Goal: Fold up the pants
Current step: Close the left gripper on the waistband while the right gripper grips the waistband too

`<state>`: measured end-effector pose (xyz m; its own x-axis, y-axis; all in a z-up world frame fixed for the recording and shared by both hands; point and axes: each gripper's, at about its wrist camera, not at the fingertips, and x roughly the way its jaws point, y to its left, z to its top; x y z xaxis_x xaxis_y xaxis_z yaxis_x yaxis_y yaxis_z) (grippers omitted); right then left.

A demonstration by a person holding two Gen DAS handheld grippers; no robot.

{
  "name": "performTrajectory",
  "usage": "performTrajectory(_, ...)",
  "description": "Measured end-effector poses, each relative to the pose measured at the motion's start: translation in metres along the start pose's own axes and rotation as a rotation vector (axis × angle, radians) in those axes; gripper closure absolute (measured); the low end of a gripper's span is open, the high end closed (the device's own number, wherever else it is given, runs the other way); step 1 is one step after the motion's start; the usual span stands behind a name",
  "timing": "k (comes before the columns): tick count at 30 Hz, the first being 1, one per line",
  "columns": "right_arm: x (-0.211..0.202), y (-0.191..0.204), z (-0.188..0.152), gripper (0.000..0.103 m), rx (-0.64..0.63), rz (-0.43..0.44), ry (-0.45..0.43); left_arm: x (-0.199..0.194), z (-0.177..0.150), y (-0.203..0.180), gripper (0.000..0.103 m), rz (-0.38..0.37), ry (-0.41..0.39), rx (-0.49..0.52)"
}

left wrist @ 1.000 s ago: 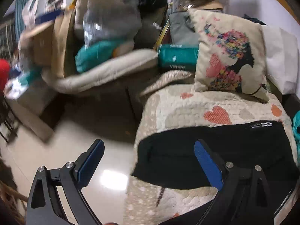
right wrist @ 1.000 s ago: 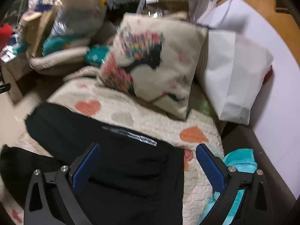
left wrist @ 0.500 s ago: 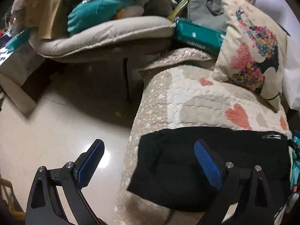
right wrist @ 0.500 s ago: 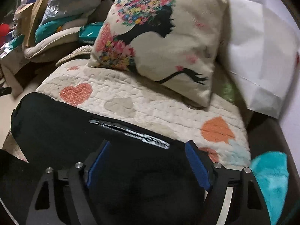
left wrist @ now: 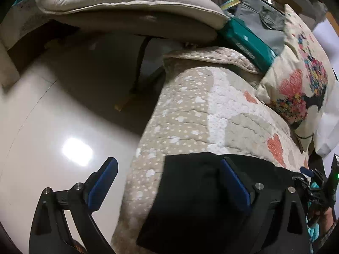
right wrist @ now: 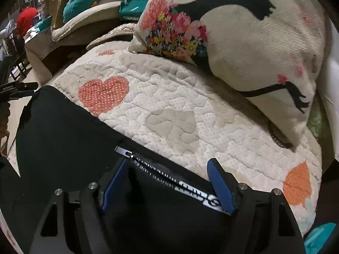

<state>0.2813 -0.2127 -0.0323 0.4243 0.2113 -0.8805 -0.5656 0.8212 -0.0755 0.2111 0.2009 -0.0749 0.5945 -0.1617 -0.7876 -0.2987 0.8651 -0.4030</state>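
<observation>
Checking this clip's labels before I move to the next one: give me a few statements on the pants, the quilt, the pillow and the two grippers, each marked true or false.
1. The black pants lie on a heart-patterned quilt. True.
2. The right gripper has its fingers clamped flat together. False: the fingers stand apart, astride the printed waistband, having just closed in somewhat.
3. The left gripper holds a fold of fabric lifted off the quilt. False: its fingers are wide open, one over the floor, one over the pants, gripping nothing.
4. A flower-print pillow rests on the quilt beyond the pants. True.
5. The pants are white. False: they are black.
</observation>
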Motion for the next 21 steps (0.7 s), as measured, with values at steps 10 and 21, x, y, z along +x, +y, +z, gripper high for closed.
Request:
performTrajectory(10,0.006,0.003,-0.001,0.032,-0.024,0.008,-0.005,0.004,-0.016,-0.072,0.095,0.144,0.013,0.325)
performTrajectory(21,-0.01,-0.004,-0.007,0.074,-0.044,-0.036,-0.015,-0.027,-0.004,-0.086,0.096,0.129,-0.08,0.351)
